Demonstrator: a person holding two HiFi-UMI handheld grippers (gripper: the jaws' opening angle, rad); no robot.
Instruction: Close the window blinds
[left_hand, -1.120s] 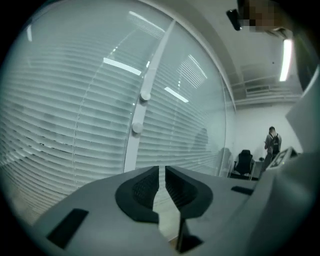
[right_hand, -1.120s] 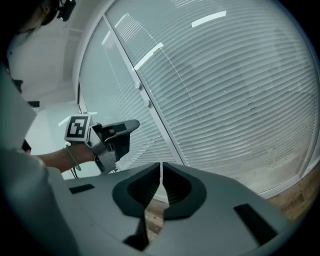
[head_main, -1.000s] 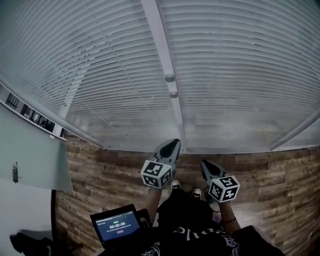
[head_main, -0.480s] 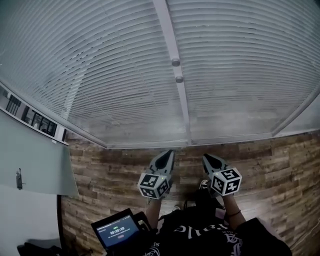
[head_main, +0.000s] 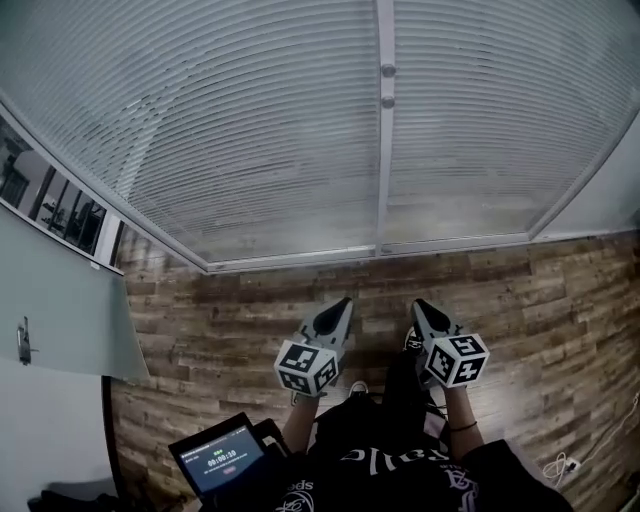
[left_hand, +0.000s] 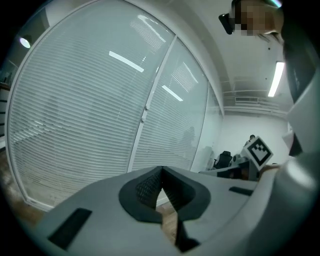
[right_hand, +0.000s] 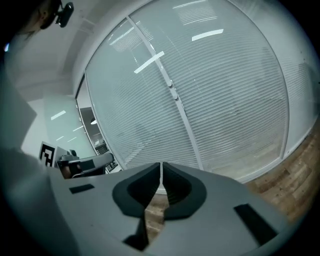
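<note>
The screen (head_main: 222, 462) shows timer digits too small to read.

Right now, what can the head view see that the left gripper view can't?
Only the head view shows the little screen by the person's legs and a shoe on the floor. Only the left gripper view shows the long ceiling light and a dark chair far off. Both show the window blinds, the white post between the two panes, the wooden floor and the left gripper, whose fingers are pressed together with nothing between them.
</note>
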